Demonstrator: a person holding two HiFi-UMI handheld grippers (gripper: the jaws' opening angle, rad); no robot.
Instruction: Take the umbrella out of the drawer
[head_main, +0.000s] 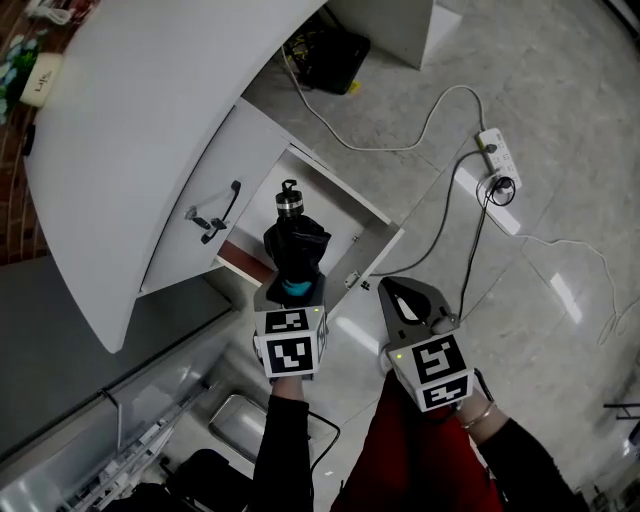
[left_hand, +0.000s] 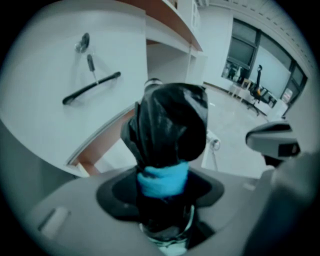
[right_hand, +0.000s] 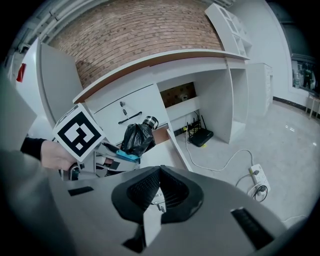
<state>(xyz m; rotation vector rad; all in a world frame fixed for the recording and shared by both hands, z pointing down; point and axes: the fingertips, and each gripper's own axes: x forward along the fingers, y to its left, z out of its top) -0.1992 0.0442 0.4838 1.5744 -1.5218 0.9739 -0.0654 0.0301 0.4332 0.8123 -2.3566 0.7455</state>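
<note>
A folded black umbrella (head_main: 296, 245) with a blue strap and a silver-ringed end stands upright between the jaws of my left gripper (head_main: 293, 285), which is shut on its lower part. It hangs above the open white drawer (head_main: 345, 192). In the left gripper view the umbrella (left_hand: 167, 135) fills the middle, and the left gripper (left_hand: 162, 186) clamps it at the blue band. My right gripper (head_main: 392, 288) is beside it to the right, shut and holding nothing. The right gripper view has the right gripper (right_hand: 160, 169) in front, with the umbrella (right_hand: 136, 139) off to the left.
A white panel with a black handle (head_main: 232, 203) and hanging keys sits left of the drawer, under the curved white desktop (head_main: 150, 100). On the floor lie a power strip (head_main: 497, 157) with cables and a black box (head_main: 330, 55). A metal tray (head_main: 240, 420) is near my feet.
</note>
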